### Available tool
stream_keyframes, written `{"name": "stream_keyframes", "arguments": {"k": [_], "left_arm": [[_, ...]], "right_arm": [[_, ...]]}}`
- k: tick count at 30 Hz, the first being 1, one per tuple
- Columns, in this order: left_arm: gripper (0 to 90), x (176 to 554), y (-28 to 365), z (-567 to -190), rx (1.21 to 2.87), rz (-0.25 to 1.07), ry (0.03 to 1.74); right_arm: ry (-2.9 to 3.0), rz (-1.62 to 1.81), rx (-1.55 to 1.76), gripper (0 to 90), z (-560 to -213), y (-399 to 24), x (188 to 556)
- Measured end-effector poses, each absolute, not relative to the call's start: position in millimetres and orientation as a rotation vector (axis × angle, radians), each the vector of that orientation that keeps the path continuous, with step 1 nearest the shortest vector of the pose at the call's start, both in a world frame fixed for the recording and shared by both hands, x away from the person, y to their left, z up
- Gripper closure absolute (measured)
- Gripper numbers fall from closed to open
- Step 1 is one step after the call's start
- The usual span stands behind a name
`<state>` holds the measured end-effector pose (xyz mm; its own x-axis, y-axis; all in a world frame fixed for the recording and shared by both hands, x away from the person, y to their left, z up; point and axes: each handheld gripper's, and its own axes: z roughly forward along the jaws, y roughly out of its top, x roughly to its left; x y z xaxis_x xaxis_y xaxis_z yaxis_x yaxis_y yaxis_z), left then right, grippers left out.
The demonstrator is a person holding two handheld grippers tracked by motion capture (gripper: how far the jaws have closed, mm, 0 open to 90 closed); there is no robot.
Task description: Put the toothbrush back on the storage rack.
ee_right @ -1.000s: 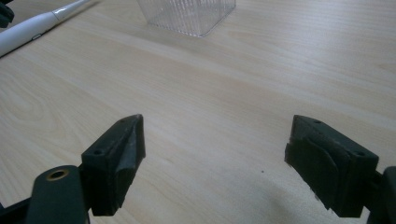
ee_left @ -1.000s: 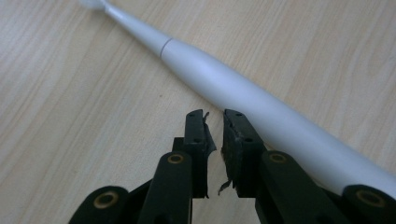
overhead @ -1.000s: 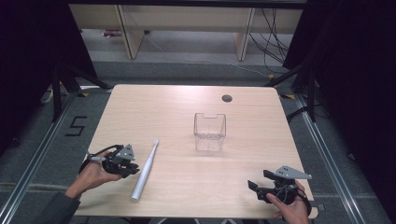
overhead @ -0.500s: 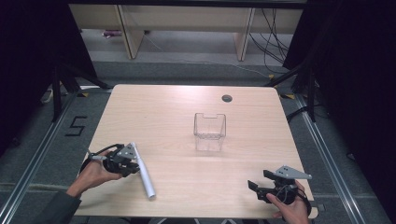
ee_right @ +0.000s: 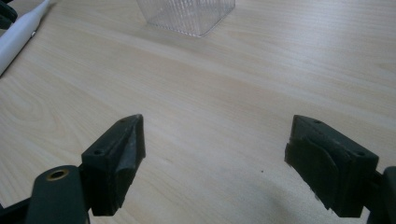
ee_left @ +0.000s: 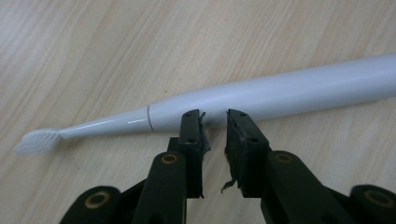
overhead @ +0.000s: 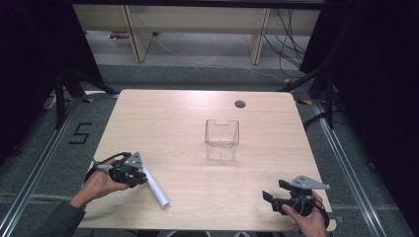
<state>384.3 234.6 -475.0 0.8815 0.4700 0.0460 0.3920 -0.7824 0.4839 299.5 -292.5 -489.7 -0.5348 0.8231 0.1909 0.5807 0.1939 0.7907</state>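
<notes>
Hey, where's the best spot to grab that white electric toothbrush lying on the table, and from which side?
Grip the electric toothbrush on its thick, straight handle, just behind the seam where the thin neck starts. It lies flat on the table, so come from above with the fingers across its width. The left gripper already sits there, a narrow gap between its fingers; they have just been opening and don't clamp it.

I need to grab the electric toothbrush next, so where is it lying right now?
In the high view the toothbrush lies flat on the table's near-left part, right beside the left tool and well short of the clear container.
</notes>
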Motion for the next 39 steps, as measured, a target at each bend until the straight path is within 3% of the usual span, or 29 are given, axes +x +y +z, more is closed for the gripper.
{"name": "stream_keyframes", "arguments": {"k": [2,7,10,23,39], "left_arm": [[69.5,386.5,237.6,-470.7,2.561,0.207,0.678],[42.9,389.1,239.7,-463.1,2.448,0.127,0.950],[34.4,389.3,238.7,-458.7,2.409,0.096,1.064],[21.3,394.6,216.4,-471.2,2.382,0.022,1.256],[18.7,409.7,211.2,-478.9,2.382,0.004,1.293]], "right_arm": [[2.198,1.261,1.340,19.6,-489.5,-292.2,299.2],[2.186,1.274,1.335,19.6,-490.2,-292.0,299.8],[2.180,1.270,1.322,19.7,-490.9,-292.2,300.4],[2.213,1.241,1.293,19.7,-490.3,-293.1,301.5],[2.217,1.233,1.288,21.1,-491.2,-292.2,301.9]]}}
